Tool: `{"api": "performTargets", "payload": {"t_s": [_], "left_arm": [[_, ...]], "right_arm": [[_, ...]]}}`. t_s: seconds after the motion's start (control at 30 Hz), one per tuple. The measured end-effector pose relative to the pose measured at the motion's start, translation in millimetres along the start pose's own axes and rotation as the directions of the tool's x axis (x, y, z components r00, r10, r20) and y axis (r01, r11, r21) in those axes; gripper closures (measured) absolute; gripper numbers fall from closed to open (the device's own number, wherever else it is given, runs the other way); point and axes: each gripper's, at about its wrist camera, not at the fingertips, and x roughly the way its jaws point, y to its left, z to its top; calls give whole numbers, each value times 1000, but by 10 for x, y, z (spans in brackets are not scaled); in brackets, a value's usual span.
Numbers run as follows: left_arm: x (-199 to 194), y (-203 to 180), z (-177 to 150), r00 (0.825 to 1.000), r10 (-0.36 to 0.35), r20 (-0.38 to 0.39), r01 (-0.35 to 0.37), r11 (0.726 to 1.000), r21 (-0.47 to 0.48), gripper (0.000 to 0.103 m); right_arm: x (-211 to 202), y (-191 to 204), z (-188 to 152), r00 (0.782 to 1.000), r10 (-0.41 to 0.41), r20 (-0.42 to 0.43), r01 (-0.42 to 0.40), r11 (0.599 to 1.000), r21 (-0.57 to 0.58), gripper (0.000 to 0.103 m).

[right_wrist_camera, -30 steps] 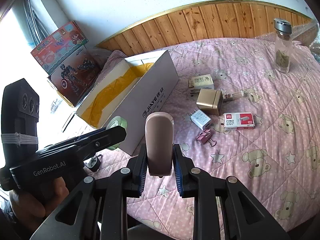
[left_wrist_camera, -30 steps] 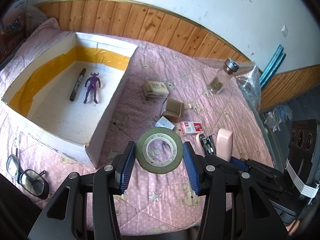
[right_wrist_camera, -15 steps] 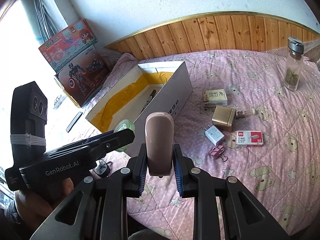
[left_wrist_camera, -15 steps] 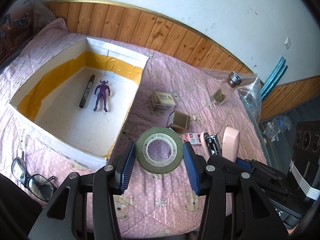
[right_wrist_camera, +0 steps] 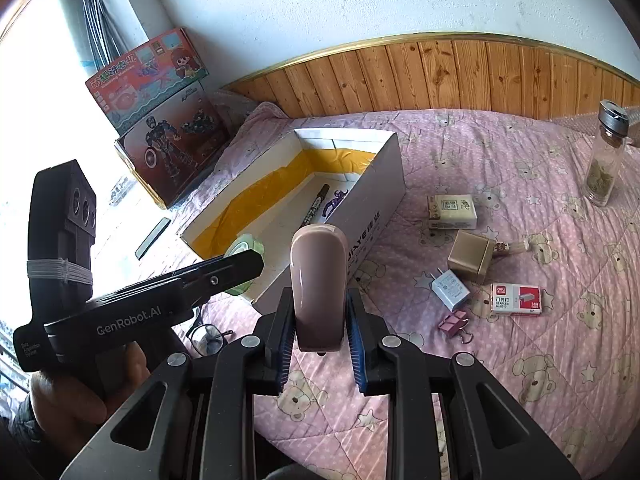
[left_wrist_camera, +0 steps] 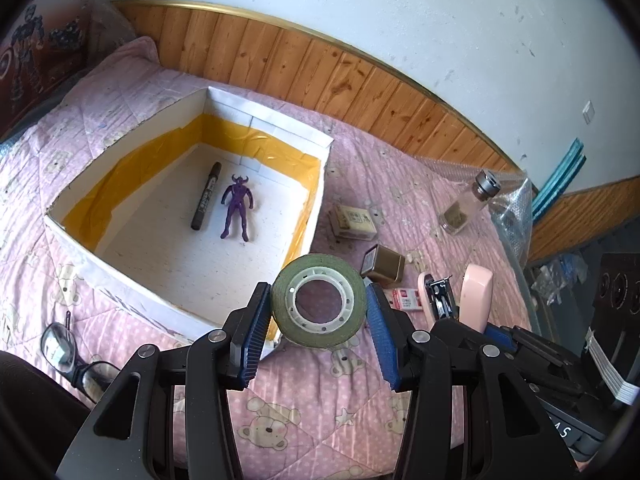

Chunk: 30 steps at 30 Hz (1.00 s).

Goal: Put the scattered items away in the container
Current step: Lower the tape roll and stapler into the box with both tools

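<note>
The left gripper is clamping a round olive-green roll of tape by its outer edge, hanging just beside the near corner of the open white cardboard box with yellow-taped inner walls — probably so it can drop straight in. The right gripper is pinching a pink plastic stapler upright, likely queued next. A black marker and purple toy figure are already lying inside. Spectacles, a glass bottle and a staple box are sitting on the pink quilted bed — nothing is blocking the box's mouth.
</note>
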Motion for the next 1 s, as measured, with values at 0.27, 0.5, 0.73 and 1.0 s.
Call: {"api": "performTargets", "payload": {"t_s": [0.27, 0.5, 0.73, 1.0], "left_arm": [[-32, 187, 113, 1000, 17, 12, -16, 1000, -27, 54], [-53, 350, 191, 999, 26, 20, -25, 998, -52, 54], [-54, 498, 291, 999, 38, 28, -37, 997, -65, 54], [-27, 682, 373, 998, 56, 27, -54, 995, -83, 54]], "right_arm": [[108, 138, 136, 1000, 6, -6, -6, 999, -32, 77], [235, 263, 215, 1000, 11, -19, -12, 998, -58, 77], [340, 351, 310, 1000, 14, -24, -16, 997, -78, 77], [471, 429, 438, 999, 19, -30, -22, 995, -96, 78]]}}
